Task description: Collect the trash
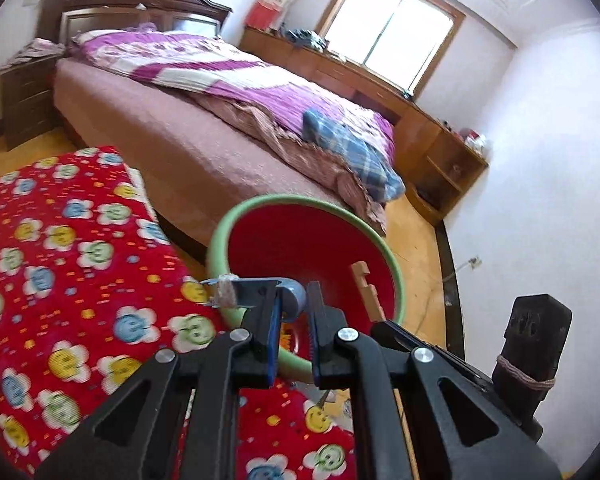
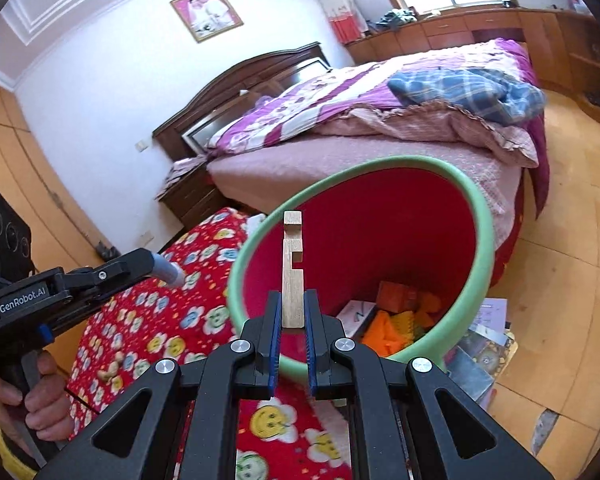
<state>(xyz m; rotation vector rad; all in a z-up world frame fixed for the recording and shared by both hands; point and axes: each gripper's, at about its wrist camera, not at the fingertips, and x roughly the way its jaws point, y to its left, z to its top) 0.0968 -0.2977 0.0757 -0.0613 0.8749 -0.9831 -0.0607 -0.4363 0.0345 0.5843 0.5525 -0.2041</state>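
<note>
- My right claw (image 2: 292, 312) is closed tight on a notched wooden stick (image 2: 292, 272), right over the open bin.
- My left claw (image 1: 294, 308) squeezes a small grey-blue tube (image 1: 296, 300), at the bin's near rim.
- The red bin (image 2: 476, 216) with a green rim has orange blocks (image 2: 396, 324) inside.
- It stands between a red flower blanket (image 1: 60, 240) and the bed (image 1: 172, 140).

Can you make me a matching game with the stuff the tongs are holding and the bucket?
Things:
1. wooden piece
2. blue-grey piece
3. bucket
4. orange blocks

Where or how:
A. lying inside the bucket
B. red inside, green rim
C. pinched in the right tongs
D. pinched in the left tongs

Pairs: 1-C, 2-D, 3-B, 4-A
</note>
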